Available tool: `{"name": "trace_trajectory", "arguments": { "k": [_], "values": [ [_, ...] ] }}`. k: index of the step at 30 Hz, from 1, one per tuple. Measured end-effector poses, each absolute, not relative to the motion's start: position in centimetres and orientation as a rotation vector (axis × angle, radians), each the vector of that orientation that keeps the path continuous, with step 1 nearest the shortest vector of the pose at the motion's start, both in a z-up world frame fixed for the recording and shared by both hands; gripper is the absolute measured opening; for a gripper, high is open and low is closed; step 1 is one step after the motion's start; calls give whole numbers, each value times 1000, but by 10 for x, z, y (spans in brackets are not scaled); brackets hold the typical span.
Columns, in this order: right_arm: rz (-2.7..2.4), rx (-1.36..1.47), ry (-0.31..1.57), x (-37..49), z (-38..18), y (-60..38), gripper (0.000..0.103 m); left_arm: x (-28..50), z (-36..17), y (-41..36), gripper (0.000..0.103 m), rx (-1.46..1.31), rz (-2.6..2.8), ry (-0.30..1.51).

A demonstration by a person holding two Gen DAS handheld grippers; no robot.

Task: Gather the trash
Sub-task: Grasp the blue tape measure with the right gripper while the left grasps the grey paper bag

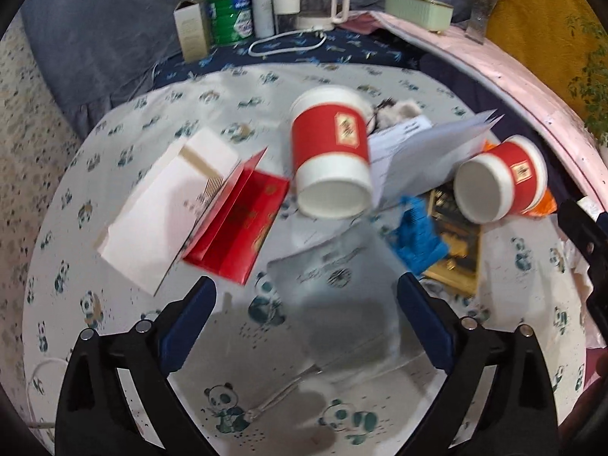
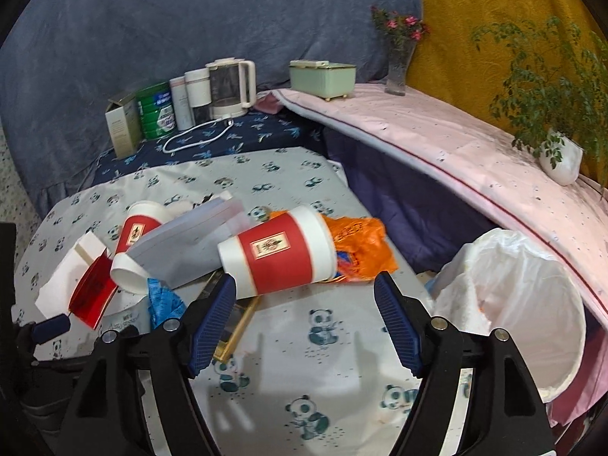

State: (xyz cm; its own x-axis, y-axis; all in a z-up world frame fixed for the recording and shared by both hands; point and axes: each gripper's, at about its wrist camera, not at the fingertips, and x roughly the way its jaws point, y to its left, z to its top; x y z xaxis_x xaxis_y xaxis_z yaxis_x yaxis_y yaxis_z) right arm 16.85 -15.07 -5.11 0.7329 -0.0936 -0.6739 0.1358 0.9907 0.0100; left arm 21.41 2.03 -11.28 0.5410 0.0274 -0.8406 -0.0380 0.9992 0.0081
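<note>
Trash lies on the panda-print tablecloth (image 1: 114, 323): two tipped red-and-white paper cups (image 1: 330, 155) (image 1: 501, 178), a red-and-white folded carton (image 1: 190, 205), grey paper sheets (image 1: 425, 152), a blue scrap (image 1: 416, 233), a clear plastic bag (image 1: 342, 266) and an orange bag (image 2: 361, 243). My left gripper (image 1: 306, 296) is open and empty over the plastic bag. My right gripper (image 2: 304, 296) is open and empty just in front of the nearer cup (image 2: 281, 250). A bin lined with a white bag (image 2: 524, 304) stands to its right.
At the back stand a kettle (image 2: 230, 87), a green tin (image 2: 155, 114), a box (image 2: 123, 125) and bottles. A pink-covered ledge (image 2: 456, 152) holds a mint box (image 2: 323, 76), a vase (image 2: 399, 64) and a potted plant (image 2: 562, 159). A gold-edged box (image 1: 456, 243) lies under the papers.
</note>
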Motion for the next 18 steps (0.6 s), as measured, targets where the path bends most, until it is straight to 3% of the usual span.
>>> {"name": "trace_trajectory", "arguments": {
  "k": [14,16,17,18],
  "values": [
    [-90,79,773,176,-68,-142,76,212,-138,34,95,-90,-15,1049],
    [-81,80,780,175,-71,-140,76,212,-138,33,93,-91,-26,1050],
    [-74,80,785,175,-72,-138,76,212,-137,32,88,-95,-34,1049],
    [-67,82,790,175,-74,-137,76,211,-136,31,78,-95,-50,1045]
  ]
}}
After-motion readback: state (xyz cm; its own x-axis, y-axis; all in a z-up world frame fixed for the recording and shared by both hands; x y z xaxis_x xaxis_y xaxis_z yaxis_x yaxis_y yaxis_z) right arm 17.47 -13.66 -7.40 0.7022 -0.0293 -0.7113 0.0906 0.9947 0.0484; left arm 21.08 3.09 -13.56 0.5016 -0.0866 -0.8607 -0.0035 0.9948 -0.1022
